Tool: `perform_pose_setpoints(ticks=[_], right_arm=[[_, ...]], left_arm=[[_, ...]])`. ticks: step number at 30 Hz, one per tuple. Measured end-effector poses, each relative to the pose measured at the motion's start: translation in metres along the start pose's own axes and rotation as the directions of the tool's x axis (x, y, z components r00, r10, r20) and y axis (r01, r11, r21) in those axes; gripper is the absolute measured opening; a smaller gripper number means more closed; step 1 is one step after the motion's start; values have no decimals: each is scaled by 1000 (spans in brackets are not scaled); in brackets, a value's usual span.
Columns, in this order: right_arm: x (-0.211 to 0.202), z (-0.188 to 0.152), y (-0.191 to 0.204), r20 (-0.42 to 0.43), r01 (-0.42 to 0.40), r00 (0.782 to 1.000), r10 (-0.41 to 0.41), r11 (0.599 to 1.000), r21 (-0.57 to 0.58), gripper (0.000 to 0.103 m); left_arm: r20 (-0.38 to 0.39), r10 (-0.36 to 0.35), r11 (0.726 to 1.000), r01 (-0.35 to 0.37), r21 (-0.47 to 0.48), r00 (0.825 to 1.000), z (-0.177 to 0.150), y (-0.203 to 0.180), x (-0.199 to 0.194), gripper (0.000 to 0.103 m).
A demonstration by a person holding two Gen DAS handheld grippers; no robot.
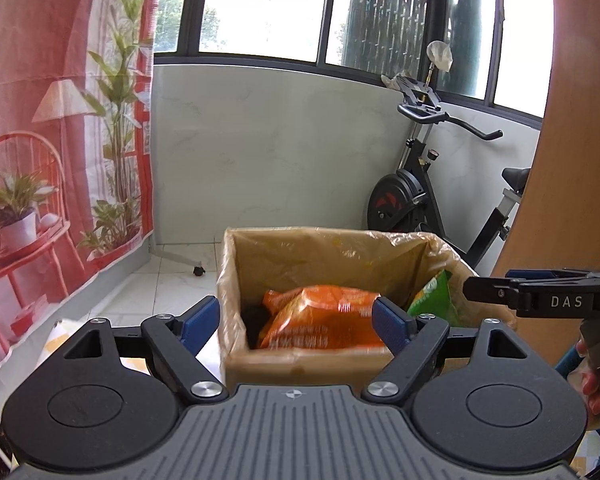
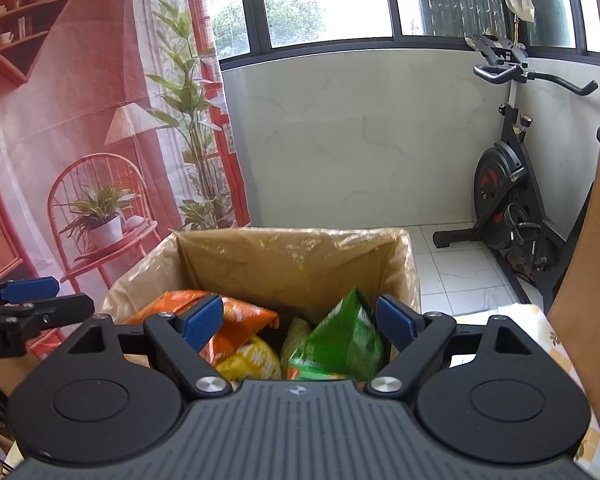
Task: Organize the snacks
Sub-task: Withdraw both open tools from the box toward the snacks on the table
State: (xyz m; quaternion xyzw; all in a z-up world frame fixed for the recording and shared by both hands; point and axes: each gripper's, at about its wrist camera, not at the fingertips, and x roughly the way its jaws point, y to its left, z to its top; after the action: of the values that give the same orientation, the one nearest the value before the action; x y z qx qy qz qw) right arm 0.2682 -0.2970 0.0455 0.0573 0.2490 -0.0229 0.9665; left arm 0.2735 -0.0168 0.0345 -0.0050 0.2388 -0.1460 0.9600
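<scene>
A cardboard box (image 1: 332, 256) lined with clear plastic holds snack bags. In the left wrist view an orange bag (image 1: 320, 316) lies in it and a green bag (image 1: 432, 296) leans at its right wall. My left gripper (image 1: 296, 320) is open and empty above the box's near edge. In the right wrist view the box (image 2: 292, 260) holds the orange bag (image 2: 244, 316), a yellow bag (image 2: 252, 360) and the green bag (image 2: 340, 344). My right gripper (image 2: 300, 320) is open and empty just above them. Each gripper shows at the edge of the other's view.
An exercise bike (image 2: 512, 200) stands on the tiled floor at the right. A printed red backdrop (image 1: 60, 140) hangs at the left. A wooden panel (image 1: 572, 140) borders the right. A patterned tablecloth (image 2: 540, 328) lies beside the box.
</scene>
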Motion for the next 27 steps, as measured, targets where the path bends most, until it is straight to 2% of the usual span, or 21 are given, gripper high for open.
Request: perform_pose_setpoints(ticks=[5,15,22,25,27], right_arm=[[-16,-23,8,-27,-18,999,18,1000,-16,86],[-53,-77,25,-44,-24,999,24,1000,4,86],[-91,-119,41,0,-60,998,61,998,30,86],[-107,-141,49,39,-80,996,78,995,56,86],[-117,-157,55,71,-75,995,70,994,74,85]], left_arm=[[-21,-21,998,20,-62,1000,-20,12,-22,85],[2,67,997,-67,-23,998,-65,12,-85,85],[55,101,994,-98,-55,993,-95,1,-129,85],[63,131,987,-124,-105,989,-113,0,-141,85],[54,126,983,-117,-144,991,-124,1,-148,85]])
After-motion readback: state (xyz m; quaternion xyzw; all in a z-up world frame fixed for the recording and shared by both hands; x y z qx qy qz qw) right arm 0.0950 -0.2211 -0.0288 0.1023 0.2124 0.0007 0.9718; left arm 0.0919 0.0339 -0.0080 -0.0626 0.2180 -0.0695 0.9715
